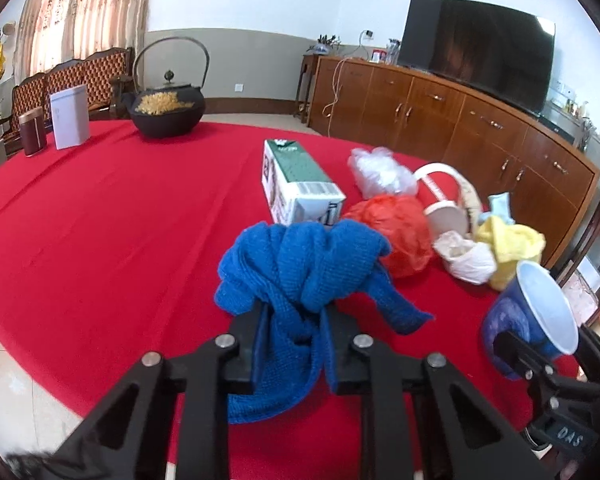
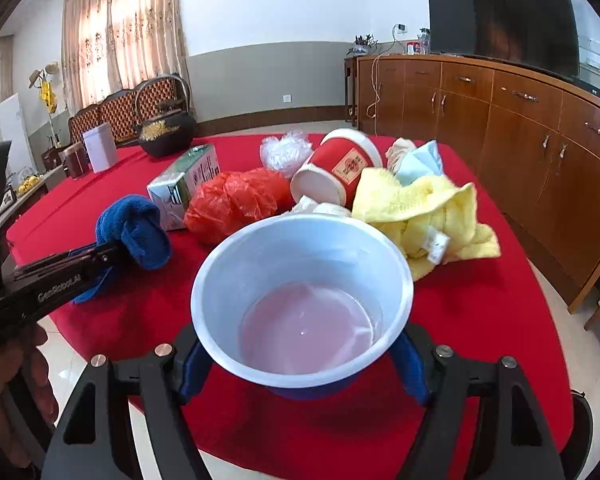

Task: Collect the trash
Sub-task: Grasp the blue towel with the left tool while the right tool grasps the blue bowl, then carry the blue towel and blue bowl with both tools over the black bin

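Left gripper: clamped on the blue knitted cloth, which bunched above the jaws.
Right gripper: jaws against the blue paper cup; white inside, tapered, empty (pinkish tint on its floor).
Step in hand: grasping, judged; two pieces taken at the near table edge.
Next move: lift both clear without crushing the thin cup wall.
Remaining litter: crumpled orange plastic bag, green-white carton, tipped red paper cup, soft yellow towel.
Surface: red tablecloth.
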`<state>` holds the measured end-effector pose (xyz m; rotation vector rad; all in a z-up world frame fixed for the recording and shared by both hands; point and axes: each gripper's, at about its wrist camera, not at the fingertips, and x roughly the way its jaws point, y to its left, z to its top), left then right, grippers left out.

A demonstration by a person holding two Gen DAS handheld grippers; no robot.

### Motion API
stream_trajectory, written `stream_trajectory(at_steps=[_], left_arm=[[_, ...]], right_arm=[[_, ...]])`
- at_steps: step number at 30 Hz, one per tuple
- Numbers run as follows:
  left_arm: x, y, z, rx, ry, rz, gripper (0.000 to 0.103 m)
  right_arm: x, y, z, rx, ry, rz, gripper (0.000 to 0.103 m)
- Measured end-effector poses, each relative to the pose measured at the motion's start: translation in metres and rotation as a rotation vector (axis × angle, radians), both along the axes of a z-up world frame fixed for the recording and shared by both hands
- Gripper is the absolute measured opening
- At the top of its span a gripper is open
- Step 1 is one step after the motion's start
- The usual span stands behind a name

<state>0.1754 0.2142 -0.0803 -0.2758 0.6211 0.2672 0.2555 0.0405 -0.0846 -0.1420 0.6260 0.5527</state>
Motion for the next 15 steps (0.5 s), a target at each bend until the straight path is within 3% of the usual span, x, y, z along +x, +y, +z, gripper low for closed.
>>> stream_trajectory(at_steps=[8,15], left_arm=[[-0.02,-0.031,0.009,0.005,-0.008,-0.048,0.024],[-0.024,-0.065,0.019,0.006,-0.02,-0.107,0.024]], right_arm=[[-0.011,-0.026,0.02,0.013,-0.029,-0.031,0.078],[-0.018,-0.074,0.033,0.003,-0.05,-0.101,0.078]])
